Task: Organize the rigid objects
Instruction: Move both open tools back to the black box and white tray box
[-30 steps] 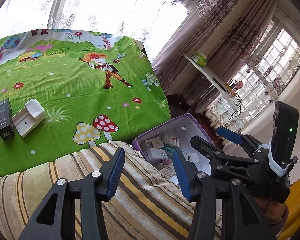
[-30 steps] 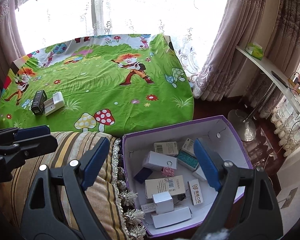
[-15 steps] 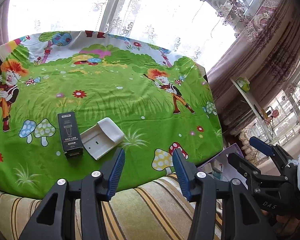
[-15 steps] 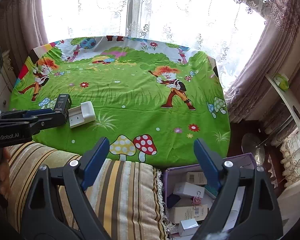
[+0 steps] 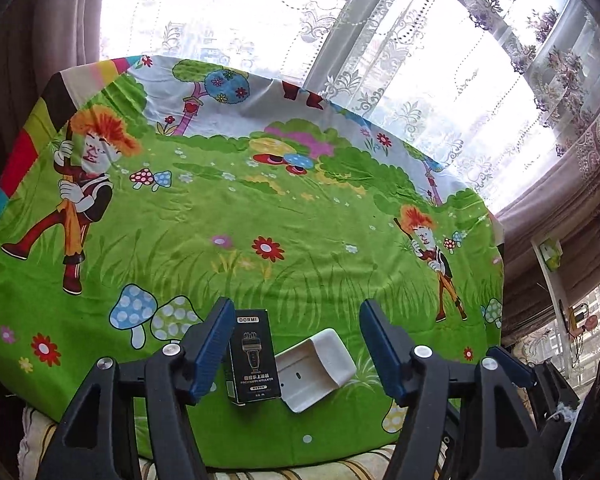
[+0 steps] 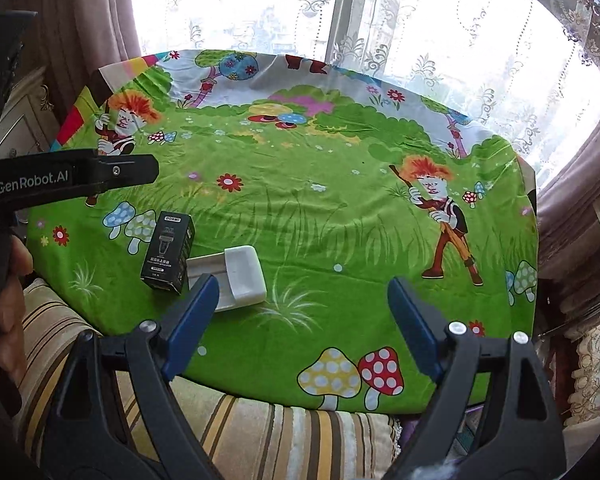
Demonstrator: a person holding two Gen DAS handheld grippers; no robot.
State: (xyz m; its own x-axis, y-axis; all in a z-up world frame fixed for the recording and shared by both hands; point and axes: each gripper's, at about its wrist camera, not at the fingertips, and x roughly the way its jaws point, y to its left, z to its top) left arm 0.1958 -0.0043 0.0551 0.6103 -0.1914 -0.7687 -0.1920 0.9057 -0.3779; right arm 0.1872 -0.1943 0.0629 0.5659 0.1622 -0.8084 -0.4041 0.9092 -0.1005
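A black carton marked DORMI [image 5: 254, 355] lies on the green cartoon tablecloth [image 5: 280, 216] near its front edge, with a white plastic holder [image 5: 315, 368] beside it on the right. My left gripper [image 5: 296, 340] is open and empty, its fingers on either side of both items, above and just short of them. In the right wrist view the carton [image 6: 168, 252] and the holder [image 6: 236, 276] lie at the left. My right gripper [image 6: 300, 320] is open and empty, to the right of them. The left gripper's body [image 6: 60, 180] shows at the left edge.
A striped cushion [image 6: 260, 432] lies along the table's front edge. Lace curtains and a window [image 5: 340, 40] stand behind the table. A shelf [image 5: 552, 256] is at the far right. The right gripper's body [image 5: 540, 384] shows at the lower right of the left wrist view.
Both grippers have swung left and up, away from the purple box of small cartons, which has left view. The carton and holder now sit between the left fingers.
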